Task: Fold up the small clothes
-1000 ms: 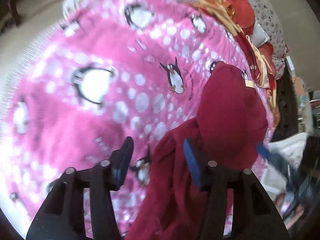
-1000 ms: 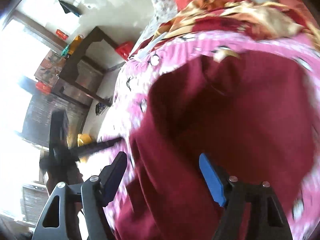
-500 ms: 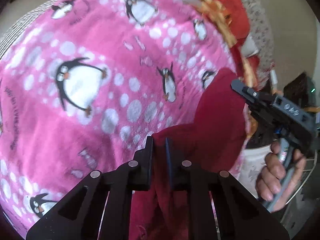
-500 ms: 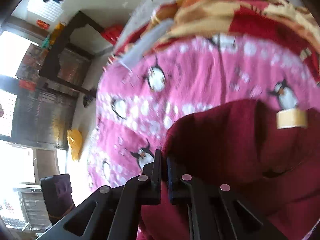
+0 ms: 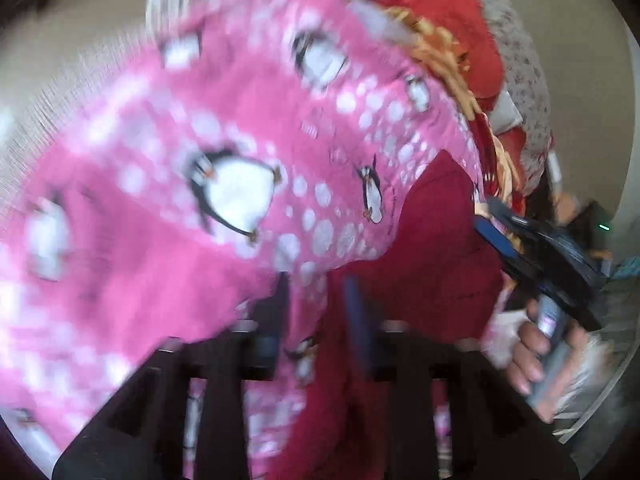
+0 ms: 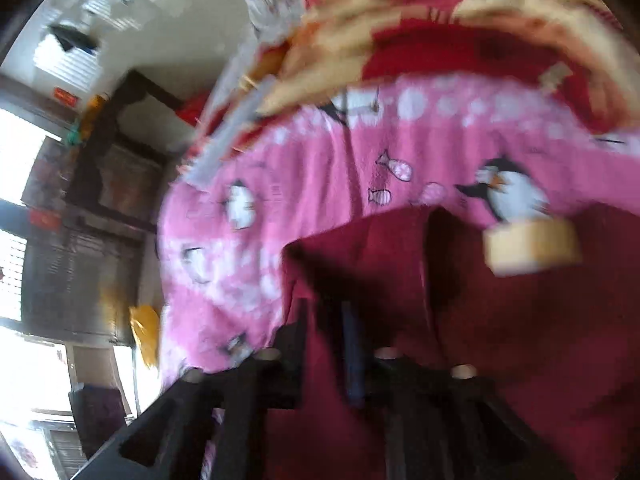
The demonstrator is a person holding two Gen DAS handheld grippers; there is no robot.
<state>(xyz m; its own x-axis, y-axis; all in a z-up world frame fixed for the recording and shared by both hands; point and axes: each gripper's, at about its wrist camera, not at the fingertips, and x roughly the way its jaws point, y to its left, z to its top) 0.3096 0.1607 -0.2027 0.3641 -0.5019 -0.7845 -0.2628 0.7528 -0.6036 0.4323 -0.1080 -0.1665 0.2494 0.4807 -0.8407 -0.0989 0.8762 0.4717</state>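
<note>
The right gripper has its black fingers slightly parted over a fold of the dark red fleece garment; a tan rectangular label sits on its upper edge; beneath lies a pink penguin-print fleece blanket; the frame is blurred.

I find nothing I can read here. The pink blanket carries penguin pictures and small dark marks beside them near its far edge, but they blur into smudges. A tan label sits on the dark red garment; its face shows no letters I can make out. Off by the window, a small red sign hangs on the wall, too small and smeared to tell any words.
</note>
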